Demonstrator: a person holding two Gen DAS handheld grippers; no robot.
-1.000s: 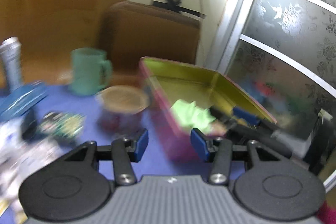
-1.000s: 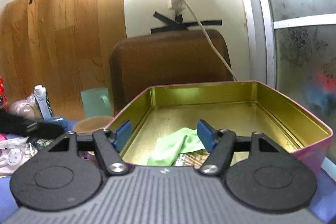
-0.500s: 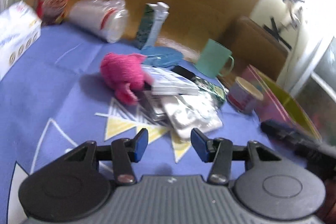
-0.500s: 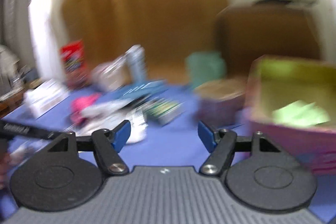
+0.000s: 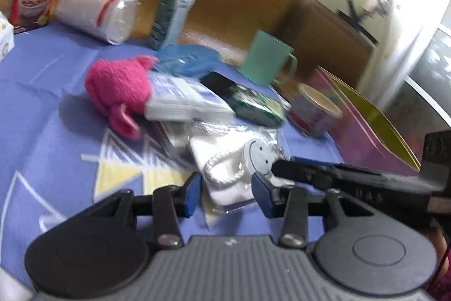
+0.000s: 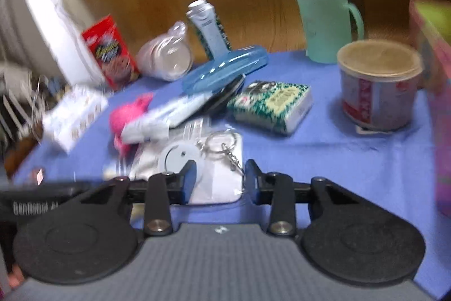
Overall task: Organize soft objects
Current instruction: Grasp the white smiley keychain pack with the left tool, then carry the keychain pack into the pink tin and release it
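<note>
Swinging away from the pink tin, both cameras are now facing the clutter spread on the blue tablecloth; a second ago each view was filled by the open tin with a green cloth lying in it. That suggests one soft thing is already stowed and the hands are coming back for another.

Lying at the left of the pile is the pink fuzzy toy, touching a white packet that is resting partly against it. It looks like the plainest soft item left, and it is sitting well apart from the tin, which is standing at the right edge of the table behind the round paper tub.

Nearer the cameras, a clear bag with a smiley keychain is lying just ahead of both tools. The left gripper is hovering low over it with its fingers set narrow and nothing between the pads; its jaws have just been closing a little. The right gripper is pointing at the same bag from the other side, its jaws having just closed markedly from a wider set, and the pads are not pressing on anything. Neither tool is carrying anything, so the next pick is probably being lined up, though blur is making the target uncertain.
</note>
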